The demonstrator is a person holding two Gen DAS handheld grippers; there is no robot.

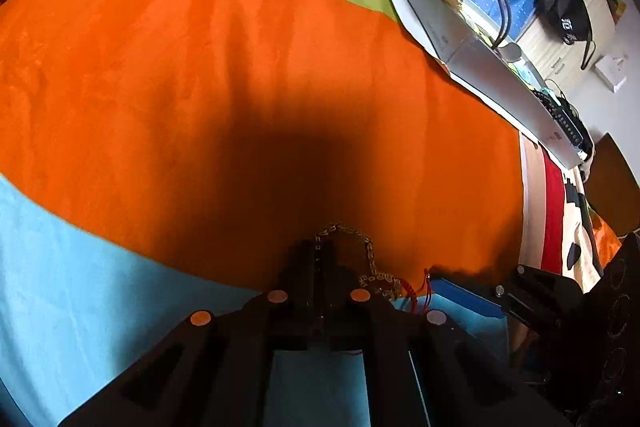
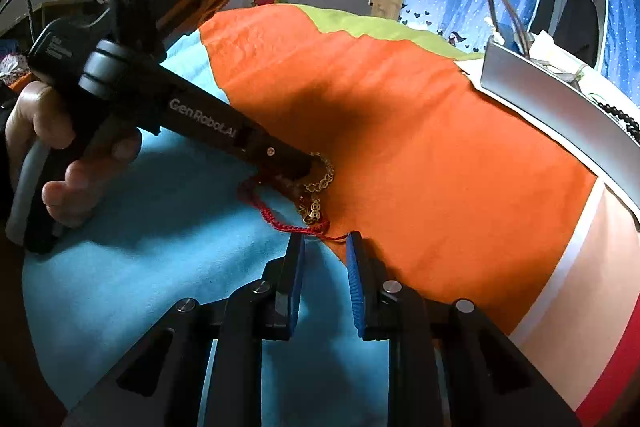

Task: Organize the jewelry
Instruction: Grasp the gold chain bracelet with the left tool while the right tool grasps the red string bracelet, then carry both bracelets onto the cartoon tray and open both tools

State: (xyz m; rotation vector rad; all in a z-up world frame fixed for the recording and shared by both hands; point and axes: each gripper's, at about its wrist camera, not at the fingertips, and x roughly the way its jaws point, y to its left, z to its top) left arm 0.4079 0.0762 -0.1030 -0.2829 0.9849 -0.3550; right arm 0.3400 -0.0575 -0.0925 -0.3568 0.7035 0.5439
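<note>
A gold chain bracelet (image 2: 320,187) lies tangled with a red braided cord (image 2: 276,215) where the orange and light-blue parts of the blanket meet. My left gripper (image 1: 319,247) is shut on one end of the gold chain (image 1: 370,259), which loops out from its tip to the right. In the right wrist view a hand holds that left gripper (image 2: 306,165), angled down onto the chain. My right gripper (image 2: 326,243) stands open just in front of the tangle. The thin end of the red cord reaches the gap between its blue pads (image 2: 356,287), which do not press on it.
A long grey-white box (image 2: 552,107) along the blanket's right edge holds black beads (image 2: 624,115) and other items. Orange blanket (image 1: 240,87) spreads ahead, light blue (image 2: 160,267) below left. The person's hand (image 2: 48,147) is at far left.
</note>
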